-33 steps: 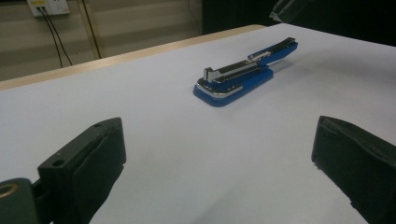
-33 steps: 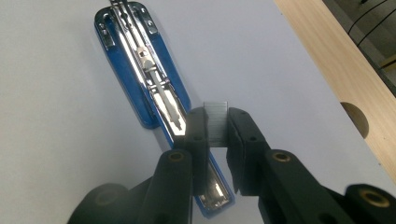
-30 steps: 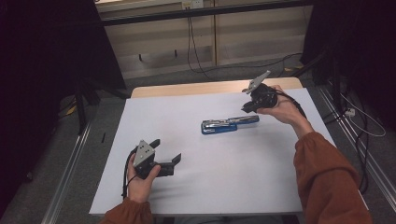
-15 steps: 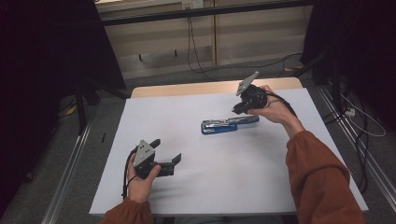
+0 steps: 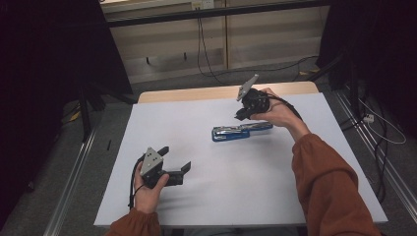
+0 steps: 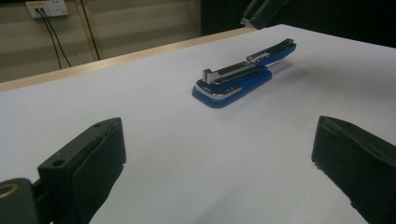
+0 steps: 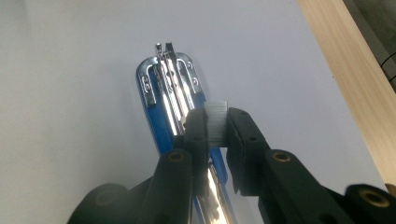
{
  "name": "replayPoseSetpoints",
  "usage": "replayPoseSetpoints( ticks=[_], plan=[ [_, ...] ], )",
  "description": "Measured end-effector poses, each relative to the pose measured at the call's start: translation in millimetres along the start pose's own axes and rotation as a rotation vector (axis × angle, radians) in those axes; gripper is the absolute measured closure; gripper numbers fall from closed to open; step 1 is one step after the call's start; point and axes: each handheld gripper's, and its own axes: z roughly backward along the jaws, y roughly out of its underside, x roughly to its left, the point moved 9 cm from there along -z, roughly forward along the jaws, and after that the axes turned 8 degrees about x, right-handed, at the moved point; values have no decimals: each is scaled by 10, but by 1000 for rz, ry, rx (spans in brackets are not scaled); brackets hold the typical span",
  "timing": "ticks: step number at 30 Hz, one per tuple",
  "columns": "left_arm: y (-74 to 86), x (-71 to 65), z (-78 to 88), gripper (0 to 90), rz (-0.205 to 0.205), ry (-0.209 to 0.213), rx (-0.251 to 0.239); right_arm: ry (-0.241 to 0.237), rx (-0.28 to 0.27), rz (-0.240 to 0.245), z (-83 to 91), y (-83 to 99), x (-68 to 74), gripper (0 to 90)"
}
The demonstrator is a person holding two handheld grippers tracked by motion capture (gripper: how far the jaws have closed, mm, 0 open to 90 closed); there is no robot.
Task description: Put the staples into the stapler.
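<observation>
1. Two hand-held grippers work a white-covered table [image 5: 275,191], where an opened blue-and-chrome stapler [image 5: 241,131] lies flat near the far middle, its long axis running roughly left to right in the high view.

2. Pinched between the nearly closed jaws of the right gripper [image 7: 215,127] is a small silvery strip of staples [image 7: 215,122], held just above the stapler's exposed chrome channel [image 7: 172,88]. In the right gripper view the channel runs straight away from the fingertips, so the strip's length looks roughly lined up with the track beneath it.

3. Judging from this, loading the staples is the step in hand: the strip must come down into the channel, square to its walls, before the jaws let go.

4. From the right side the person's right hand [image 5: 275,114] reaches in, rust-coloured sleeve [image 5: 327,187] behind it, wrist bent so the gripper tilts down over the stapler's right-hand end. It is plainly the nearer of the two.

5. Well apart from the stapler, the left gripper [image 5: 169,164] rests near the table's front-left, its jaws spread wide and holding nothing. Seen from the left gripper view, the stapler [image 6: 243,77] lies ahead and slightly right of the gap between the black pads [image 6: 100,154], its far arm raised off the base.
</observation>
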Motion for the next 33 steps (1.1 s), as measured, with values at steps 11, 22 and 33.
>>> replayPoseSetpoints(
  ticks=[11,22,33],
  plan=[
    [-1,-2,0,30,-1,3,-1,-23,5,51,-67,-277,51,794],
    [-2,-1,9,30,-5,5,-1,-60,32,94,-263,-386,144,793],
    [4,-13,1,31,-7,9,3,-81,65,102,-431,-344,154,793]
  ],
)
